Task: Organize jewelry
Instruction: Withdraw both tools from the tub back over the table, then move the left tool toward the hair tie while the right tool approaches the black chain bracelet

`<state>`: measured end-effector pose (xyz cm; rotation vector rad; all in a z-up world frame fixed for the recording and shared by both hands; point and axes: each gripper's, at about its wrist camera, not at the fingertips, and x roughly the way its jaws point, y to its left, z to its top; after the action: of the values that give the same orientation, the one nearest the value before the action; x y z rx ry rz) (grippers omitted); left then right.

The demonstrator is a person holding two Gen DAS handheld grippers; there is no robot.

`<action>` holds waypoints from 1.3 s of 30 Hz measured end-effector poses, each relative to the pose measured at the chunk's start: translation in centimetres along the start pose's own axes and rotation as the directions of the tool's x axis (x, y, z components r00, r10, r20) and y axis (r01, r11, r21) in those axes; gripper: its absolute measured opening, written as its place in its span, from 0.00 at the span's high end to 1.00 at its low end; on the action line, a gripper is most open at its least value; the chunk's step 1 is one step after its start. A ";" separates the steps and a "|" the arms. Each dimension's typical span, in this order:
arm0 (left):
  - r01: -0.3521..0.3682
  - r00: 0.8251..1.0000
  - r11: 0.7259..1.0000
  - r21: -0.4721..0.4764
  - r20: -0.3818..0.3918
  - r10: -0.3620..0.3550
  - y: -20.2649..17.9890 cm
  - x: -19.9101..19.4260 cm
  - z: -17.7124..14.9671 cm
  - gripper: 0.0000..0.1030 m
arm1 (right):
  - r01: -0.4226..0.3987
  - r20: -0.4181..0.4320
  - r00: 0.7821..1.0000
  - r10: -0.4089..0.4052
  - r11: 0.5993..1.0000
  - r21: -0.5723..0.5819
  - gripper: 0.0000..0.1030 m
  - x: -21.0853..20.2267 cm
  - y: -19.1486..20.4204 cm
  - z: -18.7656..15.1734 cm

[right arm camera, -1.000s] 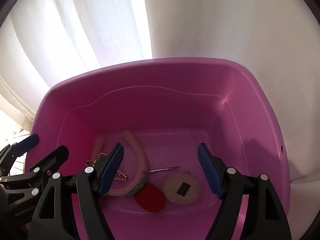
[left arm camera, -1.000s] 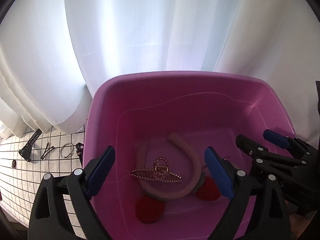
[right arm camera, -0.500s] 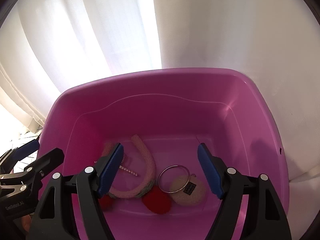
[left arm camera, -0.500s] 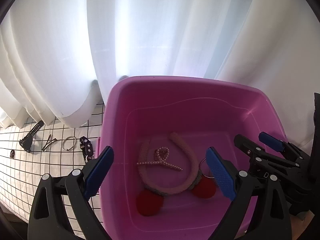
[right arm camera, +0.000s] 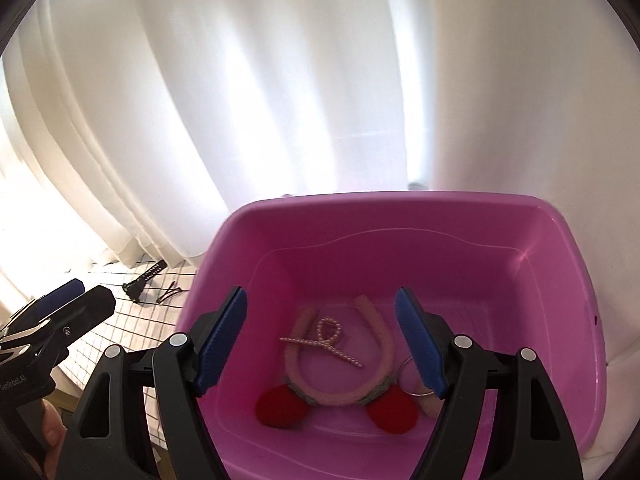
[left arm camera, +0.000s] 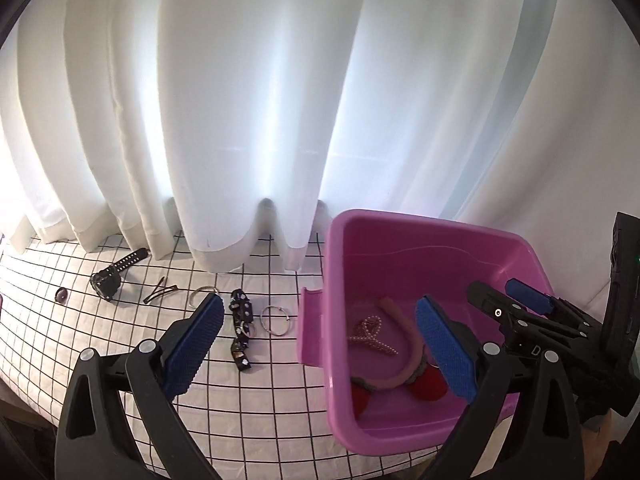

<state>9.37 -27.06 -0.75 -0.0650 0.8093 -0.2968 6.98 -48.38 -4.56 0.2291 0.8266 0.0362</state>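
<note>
Pearl clip (right arm camera: pixel 322 340), looped, inside pink tub (right arm camera: pixel 440 216)

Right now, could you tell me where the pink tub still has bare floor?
The tub floor is bare along its far wall, beyond the headband. The near half is crowded: pearl clip, red pompoms, metal ring.

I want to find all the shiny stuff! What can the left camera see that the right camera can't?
Only the left wrist view shows the silver ring, the black dotted strap, a bangle and a small purple piece on the checked cloth. Only the right wrist view shows a metal hoop in the tub, beside a cream puff. Both show the pink tub, the pearl clip, the fuzzy headband, the black watch and hairpins.
</note>
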 end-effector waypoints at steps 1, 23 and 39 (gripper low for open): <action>-0.012 1.000 1.000 -0.013 0.009 0.012 1.0 -0.6 -0.3 0.08 | -0.015 0.005 1.000 0.015 1.000 -0.018 0.29 0.0 1.0 -0.2; -0.206 0.978 0.967 -0.150 -0.064 0.198 28.5 -4.4 -5.6 0.08 | -0.099 -0.033 0.995 0.095 0.987 -0.125 0.25 4.9 23.2 -4.7; -0.262 0.959 0.953 -0.155 -0.156 0.238 42.3 1.0 -7.2 0.08 | 0.005 -0.093 0.996 -0.005 1.000 0.002 0.25 11.8 28.0 -9.2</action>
<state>14.83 13.51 -13.56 -0.1059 0.9672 0.0110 9.79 -17.92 -13.08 0.2286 0.9195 0.0418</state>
